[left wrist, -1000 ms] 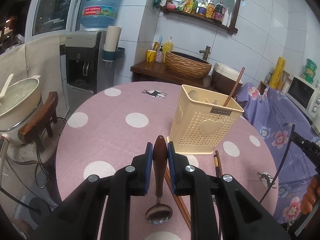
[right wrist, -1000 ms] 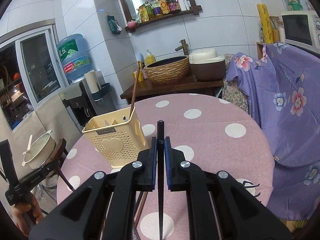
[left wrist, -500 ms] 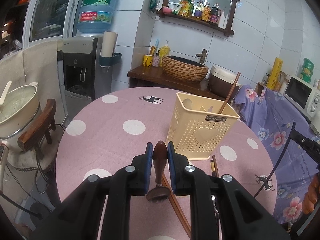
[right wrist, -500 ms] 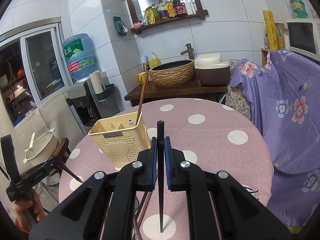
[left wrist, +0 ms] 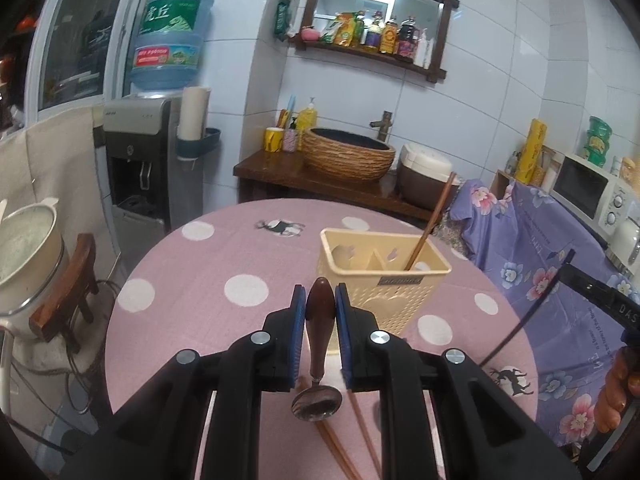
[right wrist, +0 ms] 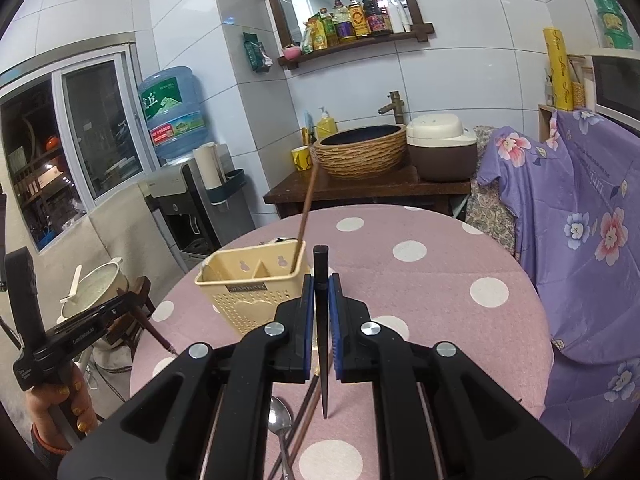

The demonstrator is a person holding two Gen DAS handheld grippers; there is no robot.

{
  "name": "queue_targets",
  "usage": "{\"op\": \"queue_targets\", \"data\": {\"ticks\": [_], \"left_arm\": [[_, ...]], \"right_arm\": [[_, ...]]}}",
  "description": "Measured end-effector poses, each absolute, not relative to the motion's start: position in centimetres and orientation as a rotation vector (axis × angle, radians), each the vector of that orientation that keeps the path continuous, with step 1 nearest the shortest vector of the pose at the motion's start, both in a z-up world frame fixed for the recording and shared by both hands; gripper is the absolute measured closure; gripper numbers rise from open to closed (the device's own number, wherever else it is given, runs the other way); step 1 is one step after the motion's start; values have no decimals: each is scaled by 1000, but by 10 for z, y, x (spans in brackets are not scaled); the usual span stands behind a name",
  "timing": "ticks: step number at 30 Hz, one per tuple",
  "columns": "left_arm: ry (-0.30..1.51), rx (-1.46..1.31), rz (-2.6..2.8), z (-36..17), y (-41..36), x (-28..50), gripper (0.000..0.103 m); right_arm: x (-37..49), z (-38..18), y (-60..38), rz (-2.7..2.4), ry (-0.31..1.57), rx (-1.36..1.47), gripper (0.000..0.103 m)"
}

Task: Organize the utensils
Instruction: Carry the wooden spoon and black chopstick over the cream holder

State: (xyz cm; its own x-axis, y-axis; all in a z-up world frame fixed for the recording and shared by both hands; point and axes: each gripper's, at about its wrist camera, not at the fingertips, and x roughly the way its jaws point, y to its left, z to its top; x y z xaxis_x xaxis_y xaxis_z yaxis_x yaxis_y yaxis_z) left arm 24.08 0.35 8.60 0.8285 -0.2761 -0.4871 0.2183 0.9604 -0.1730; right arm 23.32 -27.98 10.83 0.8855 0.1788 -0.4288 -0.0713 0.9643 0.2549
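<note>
Left tool [left wrist: 320, 304]: blue-padded black fingers clamped on the rounded brown wooden handle of a spoon with a polished metal bowl [left wrist: 318, 376], bowl hanging low. Right tool [right wrist: 321, 292]: pads pressed together on a slim, black, square-ended tapering chopstick [right wrist: 322, 344], tip downward. Cream perforated plastic utensil caddy [left wrist: 384, 280], divided, heart embossed, stands on the round pink, white-dotted cloth-covered surface [left wrist: 208, 276], holding one leaning brown wooden chopstick [left wrist: 430, 224]. Loose brown chopsticks [left wrist: 362, 428] and a steel spoon [right wrist: 280, 424] lie on the surface beneath the tools.

holder [left wrist: 384, 280] on table [left wrist: 200, 264] | chopstick [left wrist: 430, 220] in holder's right compartment | dispenser [left wrist: 140, 156] behind-left
</note>
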Motion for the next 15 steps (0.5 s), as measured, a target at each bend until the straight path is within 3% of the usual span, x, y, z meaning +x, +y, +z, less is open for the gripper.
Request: {"op": "queue_targets", "data": {"ticks": [15], "left_arm": [[399,-101,-312,197,-41,299,87]], "right_arm": [[292,234,-248,164,303,207,95]]}}
